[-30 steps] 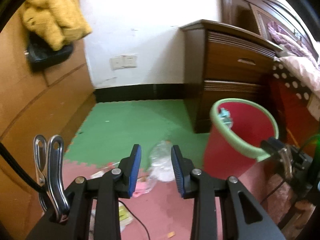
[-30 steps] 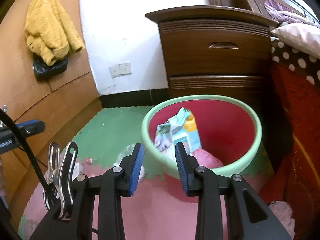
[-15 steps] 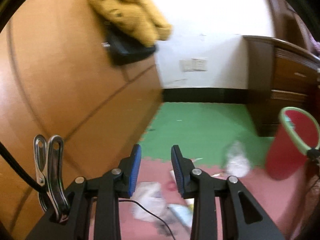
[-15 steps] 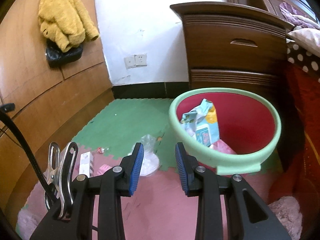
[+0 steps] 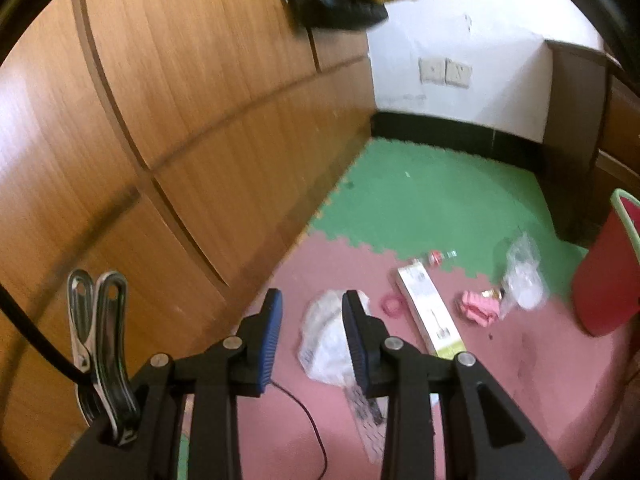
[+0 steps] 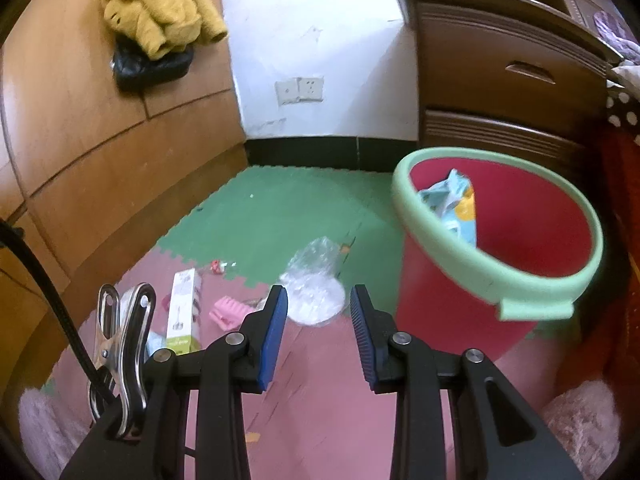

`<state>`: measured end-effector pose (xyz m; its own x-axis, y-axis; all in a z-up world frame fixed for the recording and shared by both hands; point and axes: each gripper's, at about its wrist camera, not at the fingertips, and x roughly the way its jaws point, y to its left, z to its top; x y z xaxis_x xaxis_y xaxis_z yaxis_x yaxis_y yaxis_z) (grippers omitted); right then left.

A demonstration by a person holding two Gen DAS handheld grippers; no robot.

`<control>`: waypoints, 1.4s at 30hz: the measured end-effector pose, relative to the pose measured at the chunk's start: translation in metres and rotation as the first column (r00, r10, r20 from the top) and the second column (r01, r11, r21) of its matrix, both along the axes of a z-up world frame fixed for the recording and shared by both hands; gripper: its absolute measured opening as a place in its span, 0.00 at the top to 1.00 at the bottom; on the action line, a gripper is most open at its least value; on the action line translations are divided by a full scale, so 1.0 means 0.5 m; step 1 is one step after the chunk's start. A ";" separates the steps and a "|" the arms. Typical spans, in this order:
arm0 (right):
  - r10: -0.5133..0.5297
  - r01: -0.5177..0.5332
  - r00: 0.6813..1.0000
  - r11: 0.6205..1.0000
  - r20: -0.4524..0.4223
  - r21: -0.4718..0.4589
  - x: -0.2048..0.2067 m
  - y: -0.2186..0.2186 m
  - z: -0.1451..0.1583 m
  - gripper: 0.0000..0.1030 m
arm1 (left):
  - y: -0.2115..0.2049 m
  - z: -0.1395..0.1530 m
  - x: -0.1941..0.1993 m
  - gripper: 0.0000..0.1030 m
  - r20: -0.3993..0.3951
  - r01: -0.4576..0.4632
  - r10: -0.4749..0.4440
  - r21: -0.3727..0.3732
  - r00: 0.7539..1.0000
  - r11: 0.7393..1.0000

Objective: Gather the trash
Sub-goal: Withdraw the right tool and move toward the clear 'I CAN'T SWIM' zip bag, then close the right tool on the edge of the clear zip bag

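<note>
My left gripper (image 5: 312, 332) is open and empty above a crumpled white bag (image 5: 326, 336) on the pink mat. A long white box (image 5: 430, 312), a pink item (image 5: 478, 308) and a clear plastic bag (image 5: 522, 276) lie to its right. My right gripper (image 6: 318, 328) is open and empty, just short of the clear plastic bag (image 6: 314, 284). The red bin with a green rim (image 6: 500, 248) stands at the right, with a blue-and-orange wrapper (image 6: 454, 208) inside. The white box (image 6: 184, 312) and pink item (image 6: 230, 312) lie at the left.
A wooden wardrobe wall (image 5: 160, 140) runs along the left, with a yellow garment (image 6: 156, 4) and black bag (image 6: 150, 66) hanging. A dark nightstand (image 6: 508, 80) stands behind the bin. A thin black cable (image 5: 308, 416) lies on the pink mat. A small red-capped scrap (image 5: 438, 256) lies at the mat seam.
My left gripper has swung left and down towards the floor trash; the bin has slid to the view's right edge. My right gripper has pulled back and left from the bin.
</note>
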<state>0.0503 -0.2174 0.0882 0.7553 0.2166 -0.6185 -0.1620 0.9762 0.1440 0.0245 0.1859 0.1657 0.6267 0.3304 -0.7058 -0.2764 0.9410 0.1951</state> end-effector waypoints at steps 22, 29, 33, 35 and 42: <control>0.215 -0.226 0.964 0.973 -0.156 -0.057 -0.044 0.223 -0.124 0.67 | 0.051 -0.385 0.098 0.67 -0.390 -0.018 -0.110 -0.312 0.914 0.950; 0.258 -0.277 0.941 0.959 -0.221 -0.061 -0.050 0.274 -0.174 0.67 | 0.075 -0.446 0.136 0.63 -0.470 -0.046 -0.132 -0.348 0.873 0.936; 0.294 -0.317 0.919 0.947 -0.262 -0.049 -0.055 0.310 -0.204 0.67 | 0.071 -0.475 0.150 0.57 -0.498 -0.023 -0.169 -0.355 0.851 0.934; 0.321 -0.344 0.902 0.938 -0.288 -0.034 -0.057 0.328 -0.219 0.67 | 0.069 -0.490 0.156 0.55 -0.507 -0.011 -0.190 -0.367 0.841 0.930; 0.370 -0.393 0.854 0.919 -0.367 0.012 -0.057 0.373 -0.272 0.67 | 0.069 -0.538 0.176 0.52 -0.562 -0.036 -0.195 -0.373 0.804 0.927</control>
